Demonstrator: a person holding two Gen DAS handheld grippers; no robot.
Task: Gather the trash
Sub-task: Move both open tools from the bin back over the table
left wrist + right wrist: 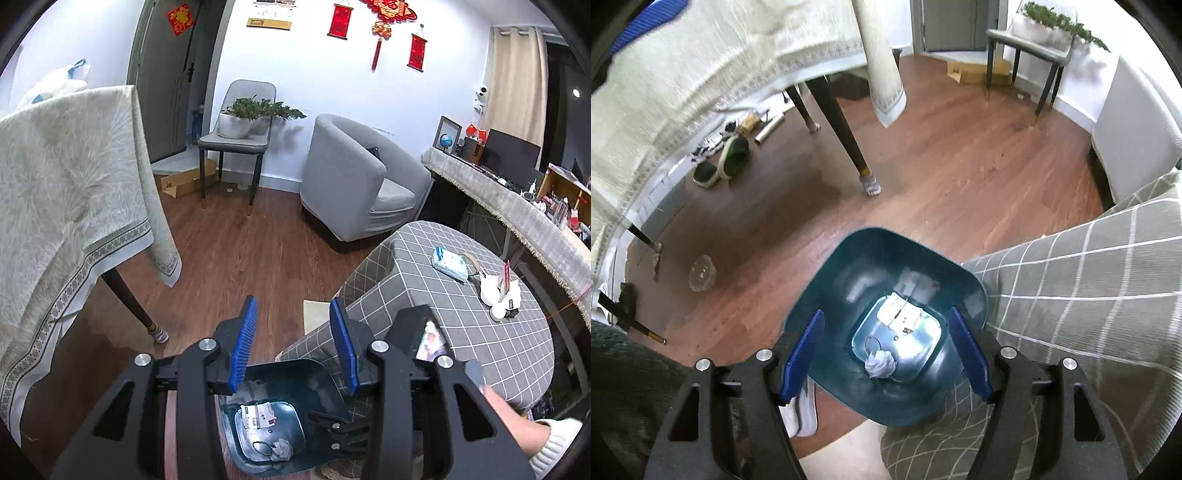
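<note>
A teal trash bin [886, 266] stands on the wood floor beside the grey checked table [1089, 280]. In it lie a white printed wrapper [899, 314], a crumpled grey tissue [881, 363] and a thin loop. My right gripper [884, 354] is open and empty, right above the bin's mouth. My left gripper [293, 347] is open and empty, higher up, with the bin [280, 413] below it. On the checked table [491, 332] lie a blue-white tissue pack [450, 262] and white crumpled items [498, 291].
A cream-clothed table [66, 192] with dark legs stands left. A grey armchair [362, 184], a chair with a potted plant [236, 122] and a cluttered desk [517, 192] stand beyond. Shoes [727, 158] and a clear bottle [701, 273] lie on the floor.
</note>
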